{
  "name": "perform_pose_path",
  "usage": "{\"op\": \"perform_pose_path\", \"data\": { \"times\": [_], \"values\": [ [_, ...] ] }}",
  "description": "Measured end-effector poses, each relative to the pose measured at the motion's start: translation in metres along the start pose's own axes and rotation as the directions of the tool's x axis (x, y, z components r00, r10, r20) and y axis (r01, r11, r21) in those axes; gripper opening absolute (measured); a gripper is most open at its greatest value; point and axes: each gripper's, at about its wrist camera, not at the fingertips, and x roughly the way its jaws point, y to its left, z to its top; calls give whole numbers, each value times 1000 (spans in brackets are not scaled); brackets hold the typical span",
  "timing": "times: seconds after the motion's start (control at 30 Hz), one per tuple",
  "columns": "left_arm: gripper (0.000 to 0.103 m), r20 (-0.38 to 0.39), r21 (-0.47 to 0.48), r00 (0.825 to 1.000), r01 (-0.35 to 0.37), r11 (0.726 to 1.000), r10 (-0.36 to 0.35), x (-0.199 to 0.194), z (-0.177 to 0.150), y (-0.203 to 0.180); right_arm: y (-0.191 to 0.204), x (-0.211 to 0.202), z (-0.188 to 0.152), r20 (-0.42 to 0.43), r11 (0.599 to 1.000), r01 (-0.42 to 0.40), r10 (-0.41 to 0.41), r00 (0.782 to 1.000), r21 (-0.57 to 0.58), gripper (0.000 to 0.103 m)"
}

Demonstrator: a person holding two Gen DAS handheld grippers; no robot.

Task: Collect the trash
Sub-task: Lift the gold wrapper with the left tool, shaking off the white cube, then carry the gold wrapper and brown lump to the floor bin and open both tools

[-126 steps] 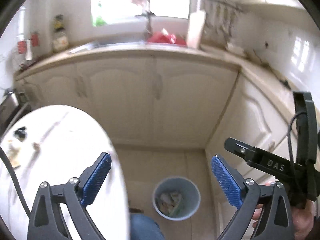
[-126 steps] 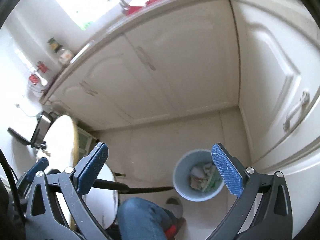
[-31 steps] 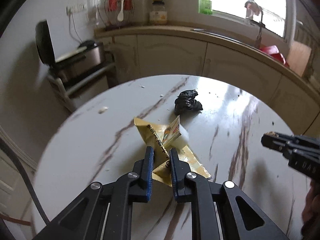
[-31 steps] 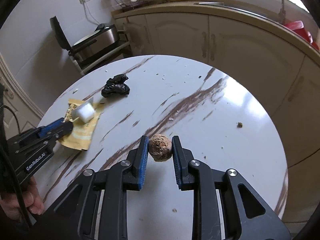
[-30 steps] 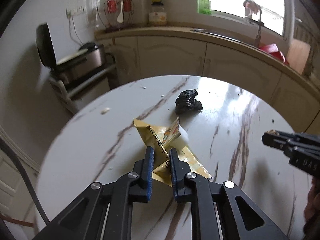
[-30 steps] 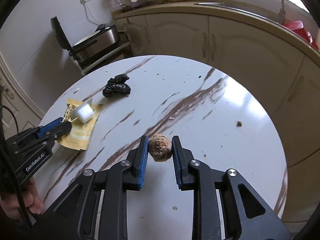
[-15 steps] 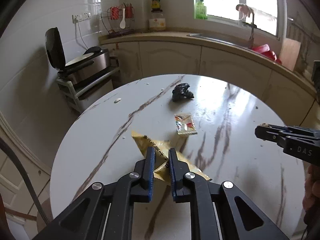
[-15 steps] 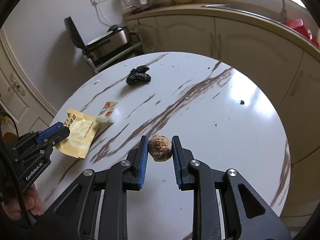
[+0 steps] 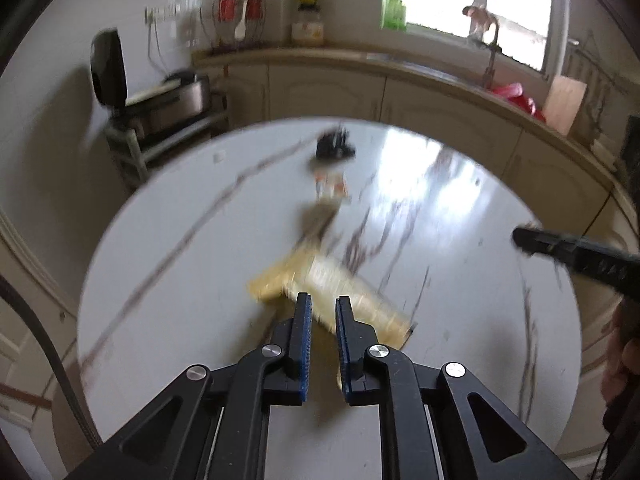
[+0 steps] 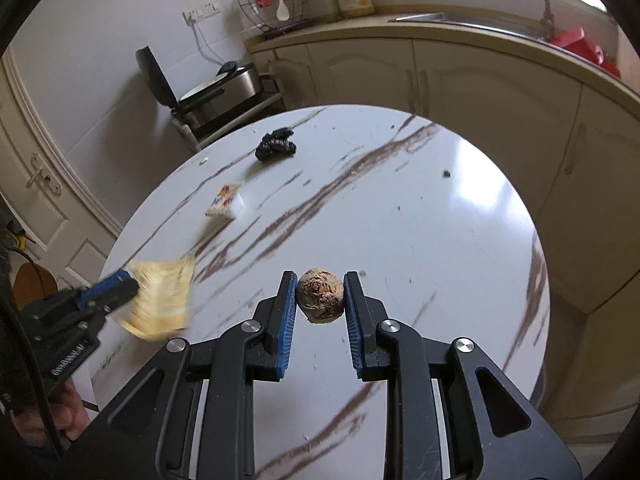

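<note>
My left gripper [image 9: 322, 306] is shut on a yellow wrapper [image 9: 332, 280] and holds it above the round marble table [image 9: 160, 272]; the wrapper is motion-blurred. The same gripper [image 10: 120, 284] and wrapper [image 10: 162, 300] show at the left of the right wrist view. My right gripper [image 10: 320, 294] is shut on a brown crumpled ball [image 10: 320, 296], held above the table [image 10: 440, 240]. A small colourful packet [image 10: 225, 200] and a black crumpled bag [image 10: 277, 144] lie on the table's far part; both also show in the left wrist view, the packet [image 9: 330, 188] and the bag [image 9: 334, 146].
A counter with cream cabinets [image 10: 460, 76] curves behind and right of the table. An open grill appliance [image 10: 208, 92] stands on a rack at the far left. A door [image 10: 36, 184] is at the left. Small crumbs [image 10: 445, 174] dot the table.
My left gripper has lifted the yellow wrapper off the table and pulled it back and up; the small packet that lay on it stays on the table. My right gripper has risen with the brown ball.
</note>
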Motion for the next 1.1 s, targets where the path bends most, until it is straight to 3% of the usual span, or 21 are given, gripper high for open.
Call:
{"op": "perform_pose_path", "data": {
  "times": [0.07,0.1,0.17,0.2,0.23,0.3,0.4,0.47,0.5,0.53,0.63,0.77,0.83,1.1],
  "values": [
    [19,3,-17,1000,-3,1000,3,2,-3,3,-1,1,-3,-5,1000,-3,3,1000,3,22],
    [30,6,-26,1000,-10,1000,11,2,-3,5,-2,2,-4,-7,1000,-5,5,1000,4,22],
    [60,1,-49,1000,-23,999,23,2,0,9,-1,2,-5,-9,1000,-9,9,1000,3,22],
    [80,3,-60,1000,-17,998,17,1,0,10,-1,2,-6,-9,1000,-10,10,1000,2,22],
    [88,14,-66,1000,-12,998,12,-1,-2,9,0,2,-5,-9,1000,-12,12,1000,0,22],
    [95,11,-62,1000,-11,998,12,-1,-3,5,0,2,-5,-8,1000,-14,14,1000,-2,22],
    [96,-26,-54,1000,-14,998,13,18,2,-4,-1,4,-5,-12,1000,-12,12,1000,-2,22],
    [88,-61,-78,998,-9,997,5,36,5,-6,0,6,-5,-16,1000,-11,11,1000,-1,22],
    [77,-59,-73,998,-14,997,10,39,9,-8,0,7,-5,-17,1000,-11,11,1000,-1,22],
    [52,-43,-74,999,6,997,-10,39,12,-9,0,7,-5,-18,1000,-11,11,1000,-2,22],
    [26,-57,-44,997,45,998,-47,45,20,-12,1,6,-4,-17,1000,-9,9,1000,-6,22],
    [19,-63,-23,992,105,994,-106,45,22,-11,-3,4,-2,-11,1000,-1,1,1000,2,22],
    [8,-59,-29,989,133,991,-135,41,23,-8,-5,3,-3,-10,1000,0,0,1000,8,22],
    [2,-28,27,988,153,988,-153,27,24,-27,-9,-5,-3,1,1000,1,-1,1000,17,22]
  ]
}}
